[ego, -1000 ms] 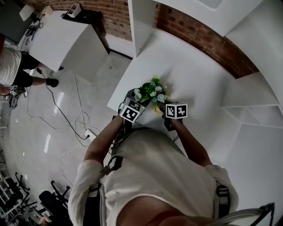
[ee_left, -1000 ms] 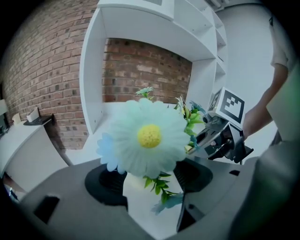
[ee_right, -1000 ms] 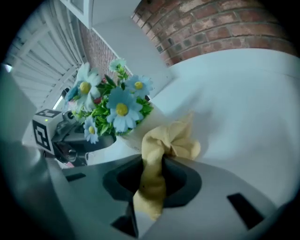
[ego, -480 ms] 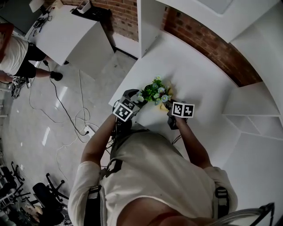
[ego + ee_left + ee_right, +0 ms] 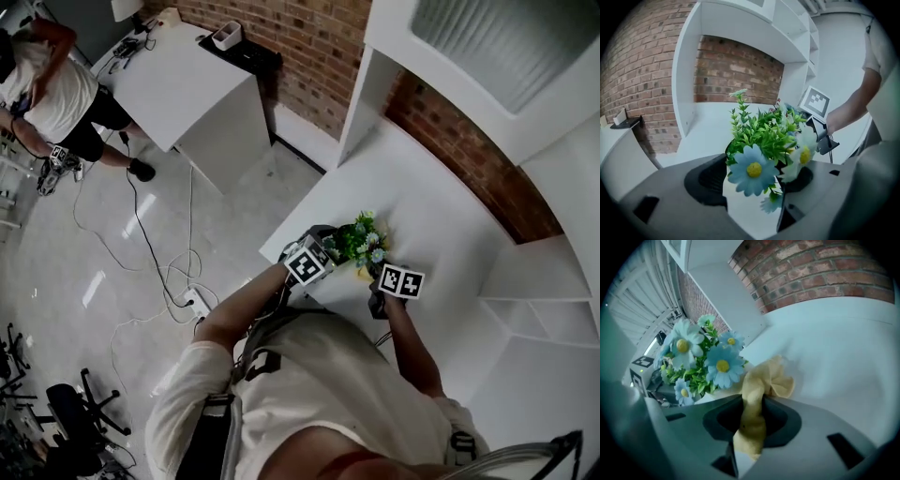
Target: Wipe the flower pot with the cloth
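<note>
Nearest, the right tool stays clamped on the yellow cloth, whose free end is bunched just beside the blooms. The left tool has just spread its jaws wide; the flower pot stands between them, pads seemingly off it. The pot sits by the tabletop's near edge, toward the left corner. The left is probably resetting its hold before wiping goes on

Count on site: two tools, left tool and right tool; one flower pot; one yellow cloth; two white surfaces, centre and upper left; one bystander, upper left.
</note>
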The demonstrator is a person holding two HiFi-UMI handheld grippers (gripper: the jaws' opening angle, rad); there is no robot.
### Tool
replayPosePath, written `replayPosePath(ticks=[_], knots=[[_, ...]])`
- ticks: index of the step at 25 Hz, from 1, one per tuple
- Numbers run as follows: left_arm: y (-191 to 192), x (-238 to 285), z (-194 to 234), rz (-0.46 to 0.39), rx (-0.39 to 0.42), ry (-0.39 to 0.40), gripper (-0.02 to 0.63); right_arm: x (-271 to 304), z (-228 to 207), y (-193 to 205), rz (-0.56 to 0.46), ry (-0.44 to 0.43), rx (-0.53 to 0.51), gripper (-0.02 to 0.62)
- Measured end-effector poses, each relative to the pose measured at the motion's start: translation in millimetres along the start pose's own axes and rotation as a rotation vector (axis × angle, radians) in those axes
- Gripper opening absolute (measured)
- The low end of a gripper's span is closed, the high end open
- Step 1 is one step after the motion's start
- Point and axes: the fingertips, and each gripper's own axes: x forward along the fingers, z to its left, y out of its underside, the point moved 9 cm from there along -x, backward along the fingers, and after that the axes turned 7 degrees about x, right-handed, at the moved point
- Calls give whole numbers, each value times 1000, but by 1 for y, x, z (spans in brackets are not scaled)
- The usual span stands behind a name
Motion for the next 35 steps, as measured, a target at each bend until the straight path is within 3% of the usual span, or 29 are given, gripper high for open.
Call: replayPosePath(ticks=[6, 9, 14, 19, 21, 27, 31, 35], knots=[[14, -23, -9, -42, -20, 90, 310, 7, 25, 20, -39, 110, 25, 98], [16, -37, -10, -25, 11, 159, 310, 6, 34, 23, -59, 143, 32, 100], [18, -60, 19, -34, 33, 198, 311, 0, 43, 21, -124, 193, 40, 100], [22, -50, 22, 15, 165, 262, 314, -5, 62, 28, -128, 215, 12, 100], [24, -46, 20, 10, 177, 274, 314, -4, 72, 33, -132, 221, 12, 100], [31, -56, 11, -39, 154, 247, 316, 6, 100, 48, -102, 207, -52, 100], [36, -63, 15, -35, 114, 187, 316, 21, 109, 47, -62, 154, -99, 98], [36, -63, 1, 0, 79, 177, 314, 12, 94, 58, -1, 69, -96, 98]])
